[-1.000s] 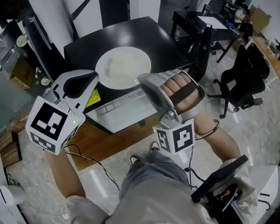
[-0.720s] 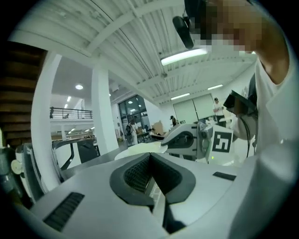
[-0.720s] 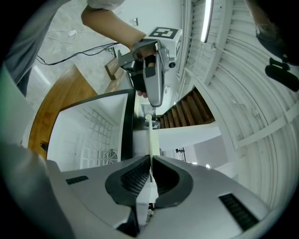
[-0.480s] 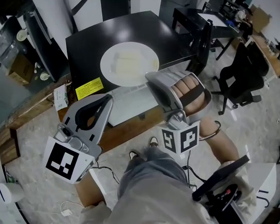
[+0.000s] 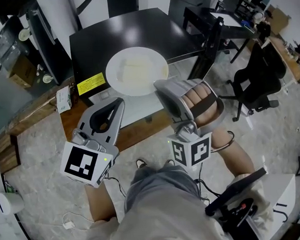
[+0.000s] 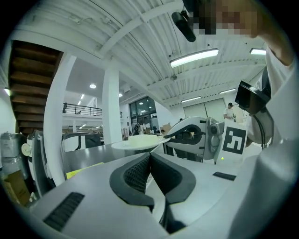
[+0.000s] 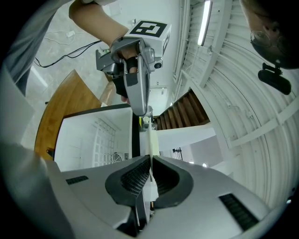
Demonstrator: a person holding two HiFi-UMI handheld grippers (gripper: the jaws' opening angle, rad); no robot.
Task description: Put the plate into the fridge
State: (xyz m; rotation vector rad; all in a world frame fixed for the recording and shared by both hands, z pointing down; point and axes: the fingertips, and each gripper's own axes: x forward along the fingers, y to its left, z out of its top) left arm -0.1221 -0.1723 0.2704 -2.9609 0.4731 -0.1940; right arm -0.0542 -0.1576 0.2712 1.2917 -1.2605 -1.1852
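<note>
plate level above fridge | right gripper clamped on its near-right rim | left gripper closed, empty | likely stiff, slick, breakable; rim is the handhold, carry it level

**A:** What can't be made out from the head view?

**B:** The right claw covers the near right rim of the plate, so the claw's tips are hidden. The fridge shows little of its white inside.

**A:** Anything unreadable?

**B:** The print on the yellow label is too small. The right claw's view shows the plate edge-on only, its top unseen.
</note>
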